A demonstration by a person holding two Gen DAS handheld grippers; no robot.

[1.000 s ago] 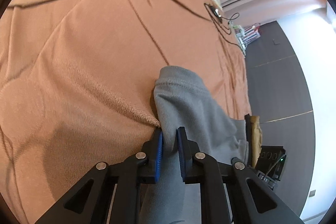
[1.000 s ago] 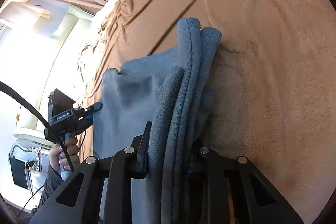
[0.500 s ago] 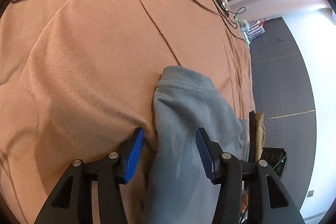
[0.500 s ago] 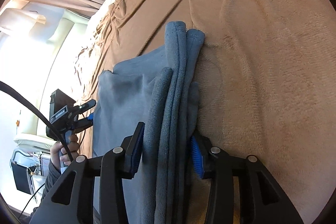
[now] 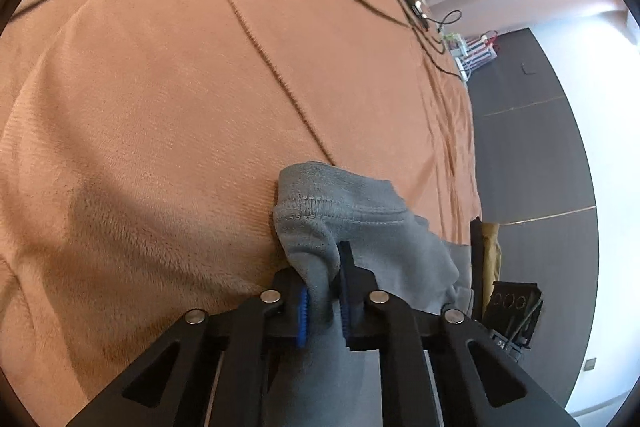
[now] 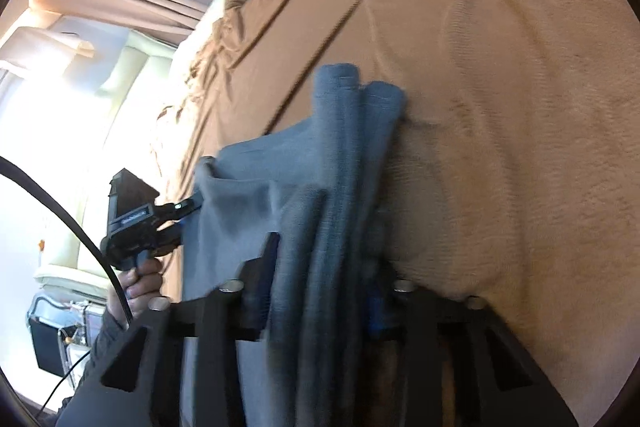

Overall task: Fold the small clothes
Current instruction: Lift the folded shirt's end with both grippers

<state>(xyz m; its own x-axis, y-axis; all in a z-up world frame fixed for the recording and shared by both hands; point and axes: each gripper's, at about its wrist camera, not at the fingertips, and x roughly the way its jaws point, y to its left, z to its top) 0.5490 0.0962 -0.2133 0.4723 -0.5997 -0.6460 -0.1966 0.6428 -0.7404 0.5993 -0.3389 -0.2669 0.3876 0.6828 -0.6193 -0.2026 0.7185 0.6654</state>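
Here the grey garment (image 5: pixel 360 223) lies on the orange blanket (image 5: pixel 180 99), its stitched hem just ahead of the left gripper (image 5: pixel 323 301), which has just clamped a fold. The right gripper (image 6: pixel 320 279) has just closed on bunched folds (image 6: pixel 344 163); bare blanket spreads beyond both.

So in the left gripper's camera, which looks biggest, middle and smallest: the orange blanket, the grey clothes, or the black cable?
1. orange blanket, by far
2. grey clothes, though nearness enlarges them
3. black cable, tiny and far off
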